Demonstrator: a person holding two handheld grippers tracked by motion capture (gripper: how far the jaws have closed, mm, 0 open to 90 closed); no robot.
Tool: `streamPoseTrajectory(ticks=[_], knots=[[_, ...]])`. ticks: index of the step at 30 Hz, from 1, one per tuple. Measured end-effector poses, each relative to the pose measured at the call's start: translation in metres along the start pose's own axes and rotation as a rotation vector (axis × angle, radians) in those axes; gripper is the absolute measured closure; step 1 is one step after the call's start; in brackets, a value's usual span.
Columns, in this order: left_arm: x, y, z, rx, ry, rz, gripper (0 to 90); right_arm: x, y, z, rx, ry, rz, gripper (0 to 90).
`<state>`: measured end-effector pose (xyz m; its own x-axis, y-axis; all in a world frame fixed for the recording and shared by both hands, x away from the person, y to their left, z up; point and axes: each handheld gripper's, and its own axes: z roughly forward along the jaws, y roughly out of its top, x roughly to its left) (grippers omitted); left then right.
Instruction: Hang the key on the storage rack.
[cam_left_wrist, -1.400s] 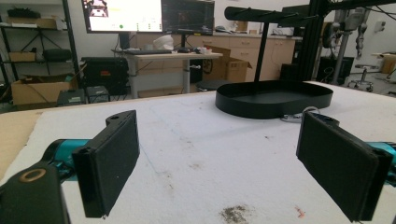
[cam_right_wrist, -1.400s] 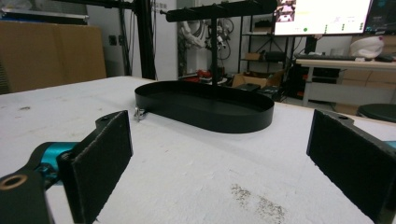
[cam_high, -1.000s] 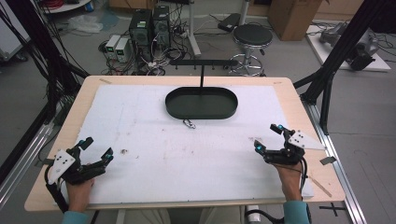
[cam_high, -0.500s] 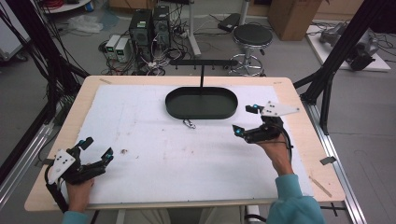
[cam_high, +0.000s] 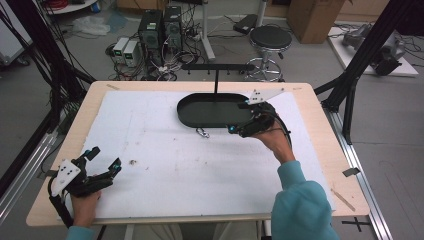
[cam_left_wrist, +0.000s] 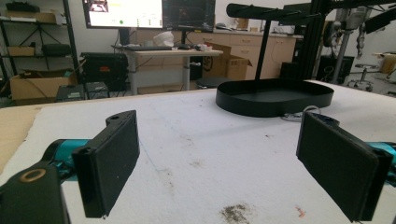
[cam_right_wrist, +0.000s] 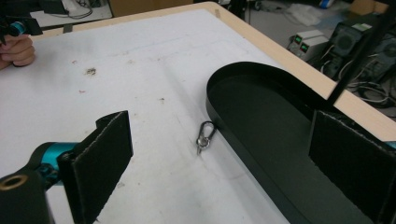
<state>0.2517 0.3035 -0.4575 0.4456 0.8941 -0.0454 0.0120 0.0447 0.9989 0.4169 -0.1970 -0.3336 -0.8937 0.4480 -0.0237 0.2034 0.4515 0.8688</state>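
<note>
On the white-covered tabletop (cam_high: 165, 150), a small metal clip (cam_right_wrist: 204, 136) lies beside the black tray (cam_high: 200, 117); right gripper (cam_high: 243, 126) hovers there, left gripper (cam_high: 102, 160) near the front-left corner, both with fingers apart.

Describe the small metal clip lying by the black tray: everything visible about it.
The clip is a small silvery metal snap hook: an elongated closed loop with a rounded swivel eye at one end. It looks shiny and intact. It lies flat on the white mat, just outside the near rim of the black tray, apparently not touching it. Nothing grips it; the right gripper hovers close, jaws open, with the clip ahead between them in its own view.
</note>
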Motion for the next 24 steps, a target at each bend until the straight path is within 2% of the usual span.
streamPoseTrajectory(ticks=[3,4,6,7,16,17,18,19,24], knots=[[0.0,0.0,0.0,0.001,0.0,0.001,13.7,-0.001,0.005,0.007,0.024,0.009,-0.004,6.4],[0.0,0.0,0.0,0.001,0.0,0.001,13.7,-0.002,0.009,0.015,0.045,0.024,-0.009,6.4],[0.0,0.0,0.0,0.004,0.001,0.002,13.7,-0.002,0.01,0.018,0.049,0.027,-0.008,6.4],[0.0,0.0,0.0,0.003,0.0,0.003,13.7,-0.003,0.013,0.025,0.062,0.043,0.001,6.4],[-0.001,0.0,0.0,0.002,0.0,0.01,13.6,-0.006,0.018,0.054,0.137,0.063,-0.009,6.4],[-0.001,0.0,0.0,-0.001,0.0,0.012,13.7,-0.006,0.018,0.058,0.162,0.062,-0.012,6.4],[-0.001,0.0,0.0,-0.002,-0.001,0.013,13.7,-0.006,0.018,0.058,0.162,0.062,-0.012,6.4],[-0.001,0.0,0.0,-0.002,-0.001,0.013,13.7,-0.006,0.017,0.064,0.188,0.061,-0.017,6.5],[-0.001,0.0,0.0,0.0,0.0,0.012,13.7,-0.007,0.014,0.079,0.243,0.065,-0.016,6.5]])
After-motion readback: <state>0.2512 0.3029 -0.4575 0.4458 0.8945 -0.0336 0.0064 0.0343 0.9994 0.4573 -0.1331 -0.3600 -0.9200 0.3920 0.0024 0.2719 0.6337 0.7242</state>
